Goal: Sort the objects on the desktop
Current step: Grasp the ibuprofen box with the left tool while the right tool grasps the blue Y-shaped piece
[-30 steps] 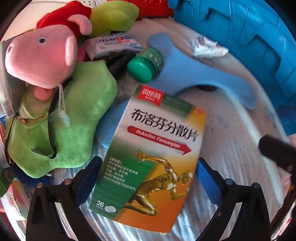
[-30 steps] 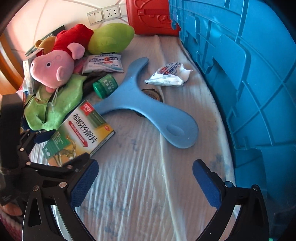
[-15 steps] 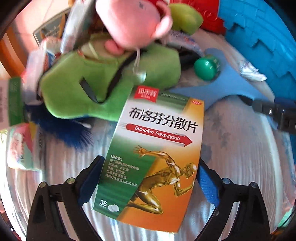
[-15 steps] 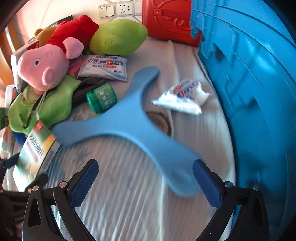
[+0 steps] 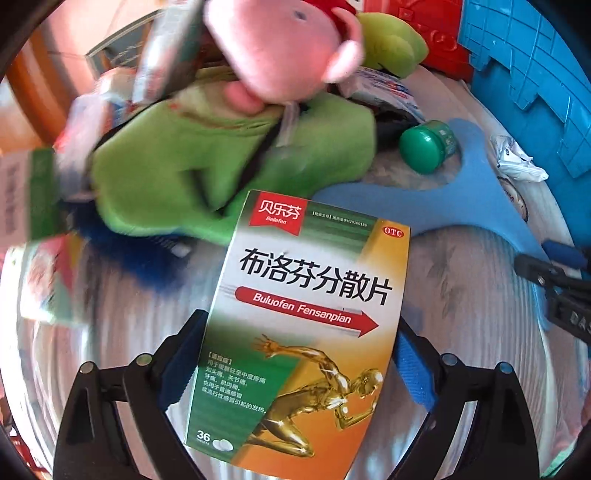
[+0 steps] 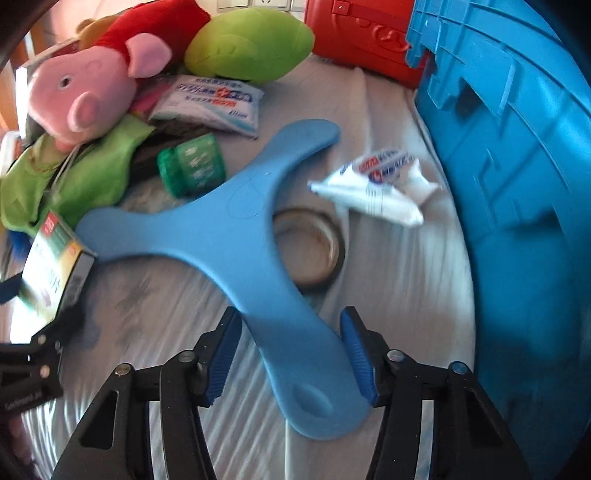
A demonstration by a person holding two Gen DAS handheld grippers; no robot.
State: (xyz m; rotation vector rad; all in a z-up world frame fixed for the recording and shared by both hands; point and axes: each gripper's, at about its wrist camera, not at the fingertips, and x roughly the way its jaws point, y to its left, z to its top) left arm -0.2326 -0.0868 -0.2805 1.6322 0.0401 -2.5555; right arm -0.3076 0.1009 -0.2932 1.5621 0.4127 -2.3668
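My left gripper (image 5: pixel 295 358) is shut on a green and orange medicine box (image 5: pixel 306 325), held above the striped cloth. The same box (image 6: pixel 55 262) shows at the left edge of the right wrist view. A blue three-armed foam piece (image 6: pixel 221 229) lies flat on the cloth. My right gripper (image 6: pixel 291 350) straddles its near arm and its jaws are closing. The right pad (image 6: pixel 356 354) touches the arm's edge, while a gap remains at the left pad (image 6: pixel 223 354).
A pink pig plush (image 6: pixel 85 92), green plush (image 6: pixel 251 44), wipes pack (image 6: pixel 210 103) and green bottle (image 6: pixel 192 166) crowd the far left. A crumpled white tube (image 6: pixel 376 184) and a tape ring (image 6: pixel 314 251) lie beside the foam piece. A blue crate (image 6: pixel 517 184) walls the right; a red box (image 6: pixel 362 33) stands behind.
My right gripper came down over the foam piece's near arm and its jaws narrowed from wide open. My left gripper rolled and shifted, still holding the medicine box.
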